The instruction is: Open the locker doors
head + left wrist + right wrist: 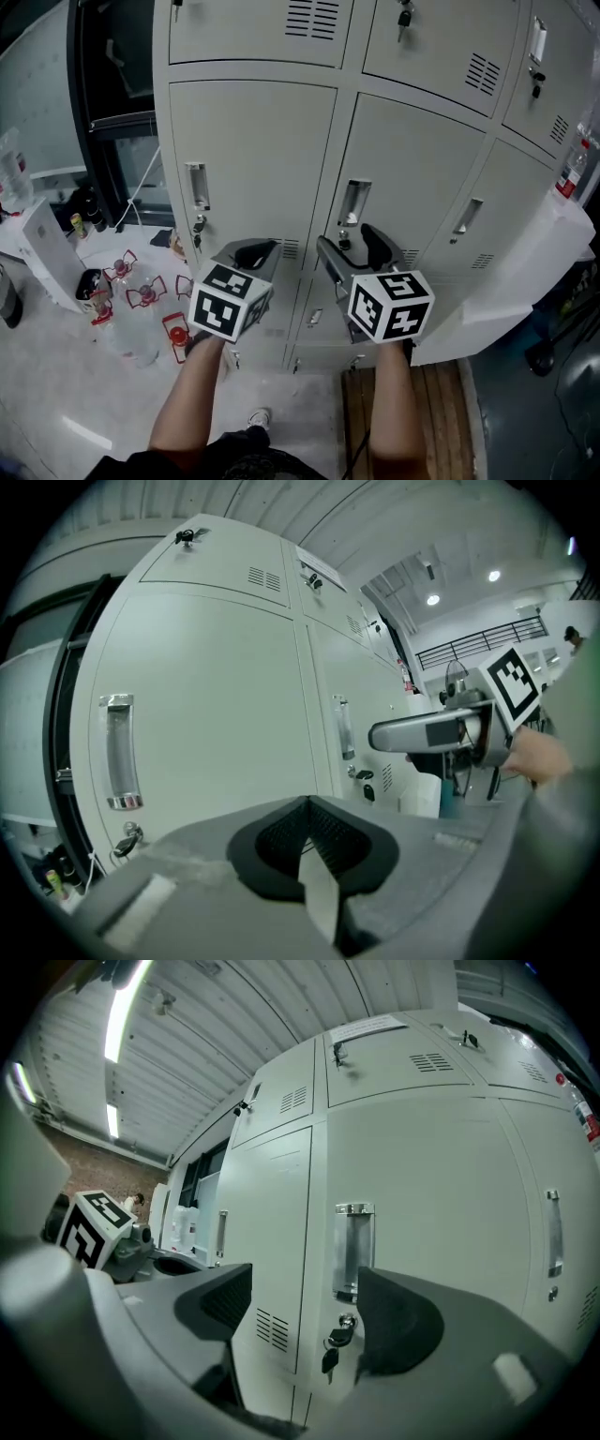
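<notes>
No doors point(253, 150) are standing open yet: right gripper point(347, 242) is facing a handle point(353, 202), jaws spread; left gripper point(255, 251) is hanging pressed together, empty.

The locker doors point(281, 122) before me are pale grey metal, all shut. The left door point(253, 169) at eleven o'clock has an upright chrome handle point(197, 186) with a key point(198, 228) hanging below. The middle door point(412, 169) at one o'clock matches it.
</notes>
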The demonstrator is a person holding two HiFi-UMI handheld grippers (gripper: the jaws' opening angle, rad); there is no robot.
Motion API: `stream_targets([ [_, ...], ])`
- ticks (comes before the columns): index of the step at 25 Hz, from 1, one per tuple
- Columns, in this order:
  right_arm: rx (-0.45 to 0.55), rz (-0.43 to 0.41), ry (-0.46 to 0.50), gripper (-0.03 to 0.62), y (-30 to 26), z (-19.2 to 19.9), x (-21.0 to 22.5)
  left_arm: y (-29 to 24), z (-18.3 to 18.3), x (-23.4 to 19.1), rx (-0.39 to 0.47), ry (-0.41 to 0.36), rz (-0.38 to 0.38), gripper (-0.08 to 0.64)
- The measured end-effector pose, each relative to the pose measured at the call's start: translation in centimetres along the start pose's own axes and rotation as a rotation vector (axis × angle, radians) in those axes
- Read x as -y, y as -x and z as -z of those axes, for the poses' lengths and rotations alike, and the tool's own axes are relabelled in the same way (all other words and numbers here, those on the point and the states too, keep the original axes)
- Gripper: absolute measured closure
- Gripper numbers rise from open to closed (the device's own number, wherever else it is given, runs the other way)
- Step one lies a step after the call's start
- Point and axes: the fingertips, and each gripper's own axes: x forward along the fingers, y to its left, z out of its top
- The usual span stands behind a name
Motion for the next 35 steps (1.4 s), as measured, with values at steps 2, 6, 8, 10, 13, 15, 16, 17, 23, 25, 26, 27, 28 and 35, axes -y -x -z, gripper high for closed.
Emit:
stream_targets([
  [2,0.001,0.001,0.005,0.253,-1.0,-0.2,0.4,-0.8,-0.1,-0.7,0.005,-0.006,0.0,0.558],
  [6,0.002,0.003,0.007,0.253,-2.8,-0.4,0.9,-2.0,-0.4,-1.7,0.011,-0.019,0.007,0.557],
  [8,0.002,0.003,0.007,0.253,-3.5,-0.4,1.1,-2.5,-0.6,-2.1,0.015,-0.025,0.013,0.557],
  [10,0.004,0.001,0.003,0.253,-4.1,-0.4,1.2,-3.0,-0.8,-2.3,0.016,-0.029,0.02,0.557],
  [13,0.006,-0.006,0.004,0.253,-4.9,-0.5,1.2,-3.6,-0.8,-2.7,0.015,-0.036,0.027,0.557],
  [15,0.007,-0.01,0.007,0.253,-5.3,-0.5,1.1,-4.0,-0.9,-3.0,0.018,-0.042,0.028,0.558],
  [16,0.006,-0.013,0.007,0.253,-5.4,-0.4,1.1,-4.1,-1.0,-3.0,0.019,-0.043,0.033,0.558],
  [17,0.005,-0.018,0.006,0.253,-5.5,-0.4,1.1,-4.2,-1.2,-2.9,0.021,-0.041,0.039,0.557],
  [23,-0.006,-0.034,0.007,0.281,-5.6,-0.3,0.9,-4.5,-1.1,-2.6,0.015,-0.023,0.046,0.557],
  [25,-0.01,-0.036,0.008,0.287,-5.5,-0.3,0.9,-4.6,-1.0,-2.6,0.019,-0.032,0.042,0.557],
  [26,-0.011,-0.036,0.008,0.287,-5.3,-0.3,0.9,-4.6,-1.0,-2.5,0.019,-0.032,0.043,0.558],
  [27,-0.011,-0.037,0.008,0.288,-5.2,-0.3,0.8,-4.5,-1.1,-2.2,0.02,-0.027,0.046,0.558],
  [28,-0.01,-0.037,0.007,0.288,-5.0,-0.3,0.7,-4.3,-1.2,-2.0,0.022,-0.02,0.05,0.557],
  [35,-0.011,-0.042,-0.006,0.306,-2.9,-0.4,0.2,-3.6,-1.8,0.0,0.029,-0.024,0.059,0.557],
])
